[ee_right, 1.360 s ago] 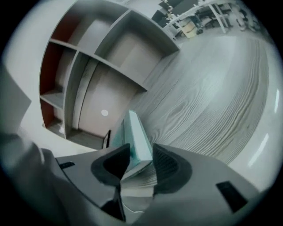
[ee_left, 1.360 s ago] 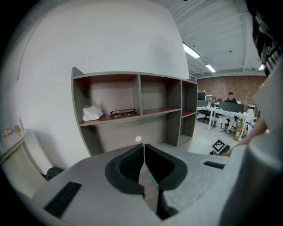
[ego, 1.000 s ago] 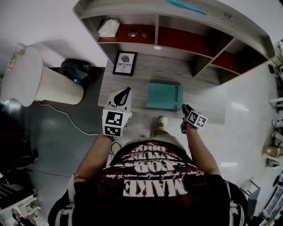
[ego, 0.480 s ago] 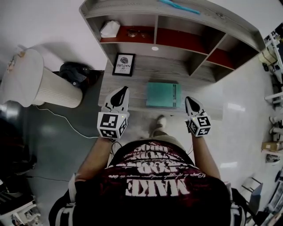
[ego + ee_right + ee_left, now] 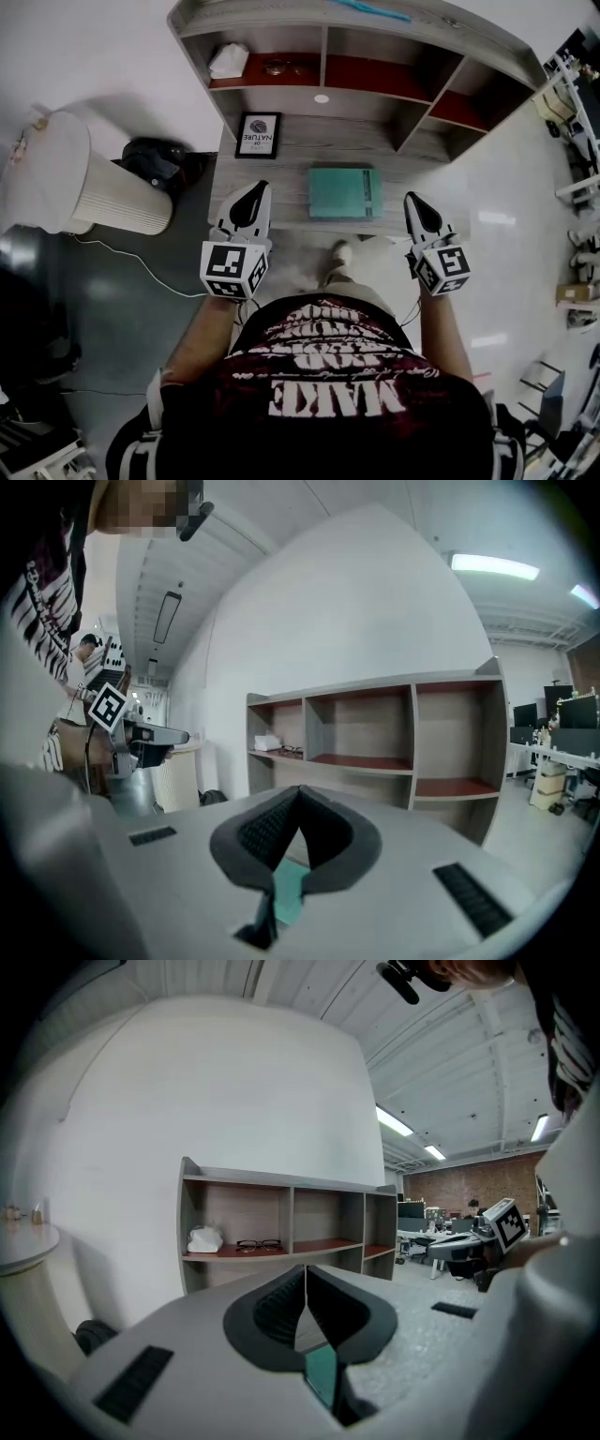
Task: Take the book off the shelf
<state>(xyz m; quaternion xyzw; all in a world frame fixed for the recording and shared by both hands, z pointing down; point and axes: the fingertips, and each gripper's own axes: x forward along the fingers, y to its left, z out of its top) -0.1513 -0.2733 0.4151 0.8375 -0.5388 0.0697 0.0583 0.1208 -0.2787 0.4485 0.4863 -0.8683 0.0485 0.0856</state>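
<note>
- The teal book (image 5: 344, 192) is lying flat on the desk (image 5: 281, 161) below the shelf (image 5: 323, 56) cubbies. It's beside the framed Nature print (image 5: 256, 134) and nothing is touching it.
- What changed: a second ago the right tongs (image 5: 413, 199) were down low by the book's right edge. Now they've come up and back, pinched fully together with nothing in them.
- The left tongs (image 5: 257, 190) drifted up a bit too, also closed and empty.
- Both sit either side of the book, clear of it. To me the book's already off the shelf and this is just the pull-back, so basically done.
</note>
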